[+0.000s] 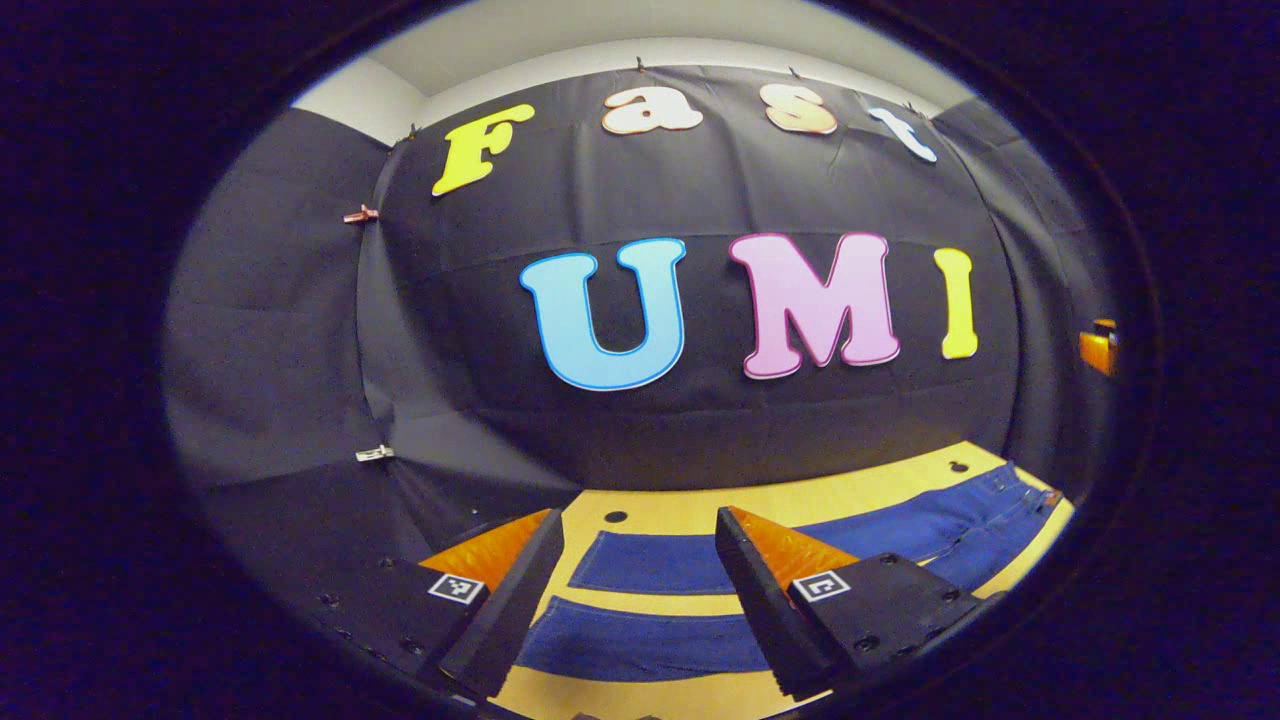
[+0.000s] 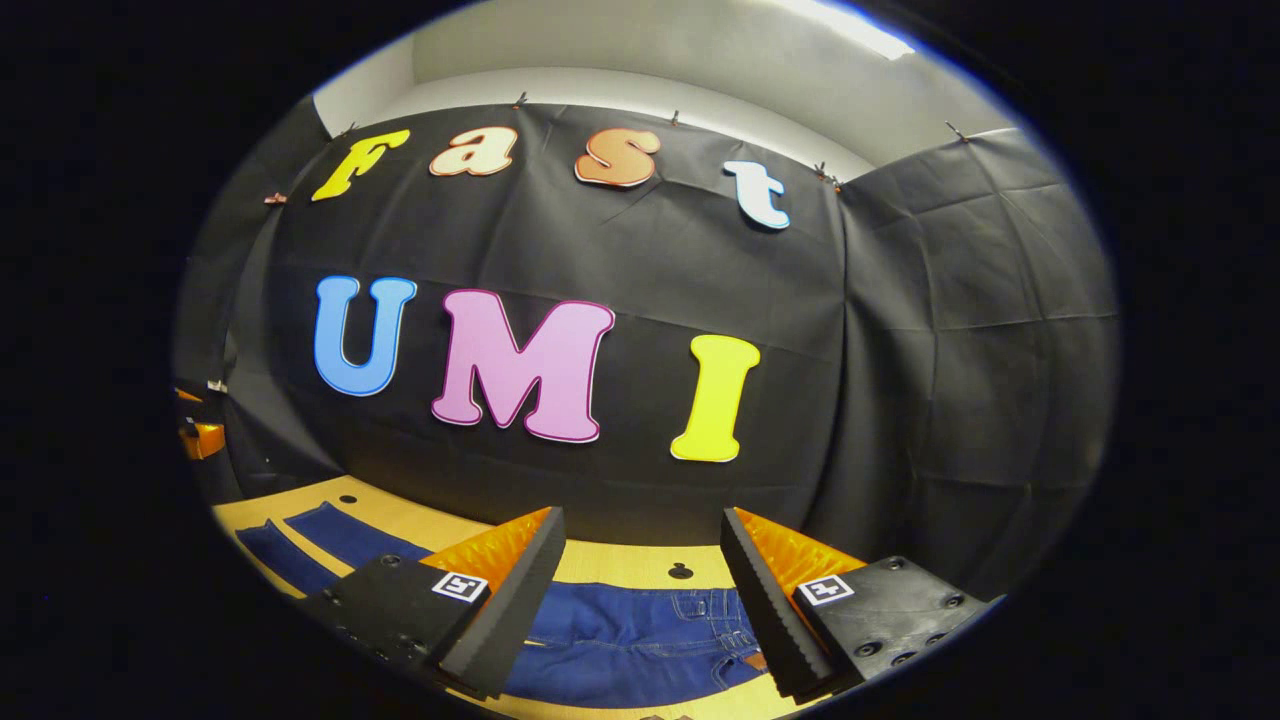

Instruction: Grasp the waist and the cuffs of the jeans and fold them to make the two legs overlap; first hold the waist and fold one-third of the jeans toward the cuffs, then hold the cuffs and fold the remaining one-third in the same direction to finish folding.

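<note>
Denim, dark blue w/ paler stitching: the pair of blue jeans [image 1: 700,560] lies flat and unfolded on the light wooden tabletop [image 1: 680,512], legs apart w/ a strip of bare wood showing between them, so the first fold (legs overlapping) looks not yet done. In the left gripper view the two leg ends run across under the left gripper [image 1: 640,590], and the waist sits far off toward the tabletop's right end; that puts this gripper at the cuff end, prob. because the cuffs are its share of the grasp. In the right gripper view the waist [image 2: 700,610], w/ belt loops, pocket seams and a small brown patch, lies directly below the right gripper [image 2: 640,590], while the legs stretch away to the tabletop's left end, where part of the other gripper also shows at the edge of the view. So one gripper per end, which suits lifting one long side and laying it over the other leg. Both sets of jaws stand wide open, nothing between them, and both seem to hover above the cloth rather than touch it, though contact is hard to judge from these angles. Both point at the booth's back wall rather than down, so I'd guess each needs to tip and lower before it can pinch. Thick waistband should pinch firm; thinner cuff hems may slip if caught shallow. Small dark holes dot the tabletop near its back edge.
</note>
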Available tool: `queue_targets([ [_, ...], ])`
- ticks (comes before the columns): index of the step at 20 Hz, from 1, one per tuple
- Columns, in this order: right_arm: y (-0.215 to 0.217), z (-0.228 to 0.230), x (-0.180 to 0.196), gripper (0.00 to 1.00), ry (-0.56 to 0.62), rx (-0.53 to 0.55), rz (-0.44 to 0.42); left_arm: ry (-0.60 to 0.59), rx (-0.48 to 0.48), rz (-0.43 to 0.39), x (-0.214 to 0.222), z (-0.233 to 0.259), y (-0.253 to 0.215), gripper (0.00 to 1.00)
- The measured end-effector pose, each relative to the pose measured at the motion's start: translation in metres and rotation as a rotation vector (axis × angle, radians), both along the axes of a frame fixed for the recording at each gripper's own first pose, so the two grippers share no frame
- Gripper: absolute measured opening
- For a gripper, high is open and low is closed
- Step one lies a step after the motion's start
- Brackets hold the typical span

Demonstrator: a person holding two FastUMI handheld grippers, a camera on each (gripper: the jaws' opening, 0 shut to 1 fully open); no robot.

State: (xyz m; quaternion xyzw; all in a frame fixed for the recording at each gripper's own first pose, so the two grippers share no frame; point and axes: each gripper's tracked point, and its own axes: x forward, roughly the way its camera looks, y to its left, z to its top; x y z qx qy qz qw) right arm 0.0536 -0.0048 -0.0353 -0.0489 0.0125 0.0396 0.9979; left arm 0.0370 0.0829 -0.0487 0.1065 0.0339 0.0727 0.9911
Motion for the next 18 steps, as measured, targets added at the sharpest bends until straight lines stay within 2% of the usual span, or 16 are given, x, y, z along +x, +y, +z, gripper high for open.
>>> queue_targets([
  [3,0.009,-0.019,0.020,0.94,0.034,0.017,0.033,0.100,0.088,0.046,0.003,-0.038,0.026,0.98],
  [5,0.018,-0.031,0.028,0.96,0.062,0.047,0.064,0.211,0.157,0.027,0.003,-0.072,0.038,0.98],
  [8,0.023,-0.049,0.040,0.96,0.102,0.032,0.085,0.368,0.320,-0.029,-0.002,-0.116,0.066,0.98],
  [11,0.026,-0.057,0.041,0.96,0.129,0.008,0.085,0.503,0.431,-0.107,-0.001,-0.160,0.086,0.98],
  [15,0.023,-0.057,0.030,0.96,0.153,-0.052,0.038,0.653,0.729,-0.267,-0.003,-0.224,0.122,0.98],
  [18,0.021,-0.052,0.014,0.96,0.149,-0.087,-0.009,0.727,0.885,-0.385,-0.006,-0.259,0.145,0.98],
])
